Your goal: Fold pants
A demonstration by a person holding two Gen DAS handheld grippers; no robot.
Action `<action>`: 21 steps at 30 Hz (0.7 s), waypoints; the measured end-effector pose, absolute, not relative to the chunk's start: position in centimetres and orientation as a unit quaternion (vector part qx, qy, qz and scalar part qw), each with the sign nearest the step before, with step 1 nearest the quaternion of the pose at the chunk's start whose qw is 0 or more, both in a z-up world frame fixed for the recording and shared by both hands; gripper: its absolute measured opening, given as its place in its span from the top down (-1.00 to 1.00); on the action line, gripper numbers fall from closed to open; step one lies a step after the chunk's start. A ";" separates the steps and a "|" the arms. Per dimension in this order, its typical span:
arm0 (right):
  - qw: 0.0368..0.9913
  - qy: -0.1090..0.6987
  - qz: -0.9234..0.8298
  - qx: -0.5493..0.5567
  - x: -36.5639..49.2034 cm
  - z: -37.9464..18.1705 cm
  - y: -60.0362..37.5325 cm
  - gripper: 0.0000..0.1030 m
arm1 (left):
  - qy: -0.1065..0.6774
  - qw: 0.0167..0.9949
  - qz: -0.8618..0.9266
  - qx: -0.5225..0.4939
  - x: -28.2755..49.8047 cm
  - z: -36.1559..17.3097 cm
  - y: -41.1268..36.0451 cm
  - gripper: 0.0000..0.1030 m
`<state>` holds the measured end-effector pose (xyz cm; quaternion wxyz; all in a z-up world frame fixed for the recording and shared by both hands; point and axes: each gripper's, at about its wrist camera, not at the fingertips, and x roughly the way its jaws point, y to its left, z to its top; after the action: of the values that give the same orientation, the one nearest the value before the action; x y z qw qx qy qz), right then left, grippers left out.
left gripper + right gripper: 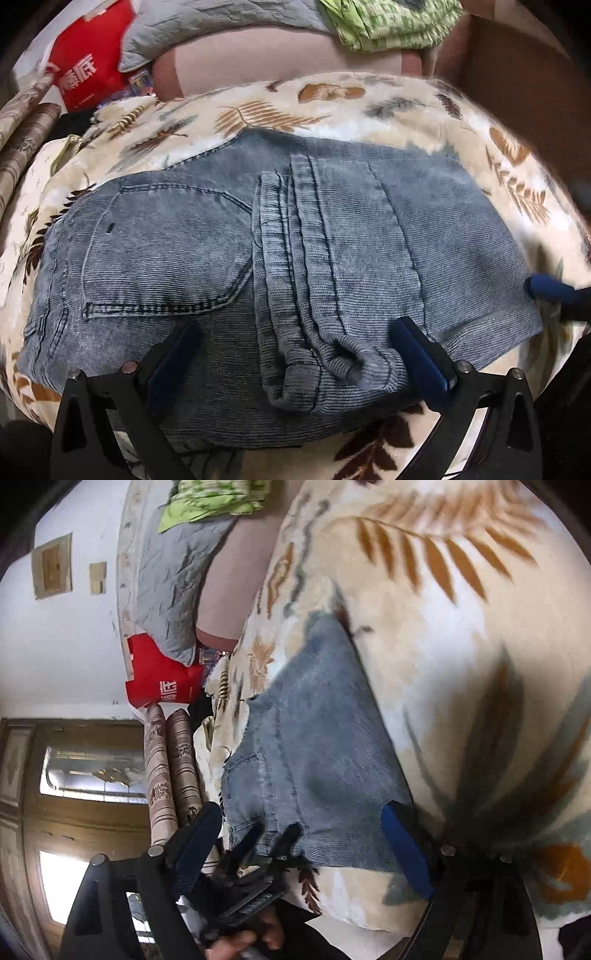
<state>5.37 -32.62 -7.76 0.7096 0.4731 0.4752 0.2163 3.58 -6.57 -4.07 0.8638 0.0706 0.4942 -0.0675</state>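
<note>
Blanket (258,110) leaf-print under folded pants (229,236) | red bag (85,70), wooden door (22,812) | both fingers spread wide, empty

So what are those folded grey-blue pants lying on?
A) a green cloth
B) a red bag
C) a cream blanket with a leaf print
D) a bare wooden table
C: the folded grey-blue corduroy pants rest on the fluffy cream blanket printed with brown and grey leaves, which shows all round them; the open left tongs straddle their near edge.
</note>
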 end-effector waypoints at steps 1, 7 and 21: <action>0.719 0.467 0.225 0.463 6.0 -6.5 -32.6 -0.75 | 0.493 0.864 -0.069 0.074 3.6 -4.0 -6.7 -1.00; 0.732 0.447 0.248 0.450 13.5 -3.6 -32.1 -0.75 | 0.486 0.867 -0.081 0.075 3.9 -4.1 -6.5 -1.00; 0.745 0.464 0.221 0.424 12.6 -4.5 -31.0 -0.74 | 0.471 0.874 -0.094 0.070 3.5 -4.3 -6.3 -1.00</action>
<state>12.59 -31.04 -4.54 0.7453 0.4244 0.4642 0.2211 3.47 -6.31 -4.30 0.8743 0.0698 0.4710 -0.0941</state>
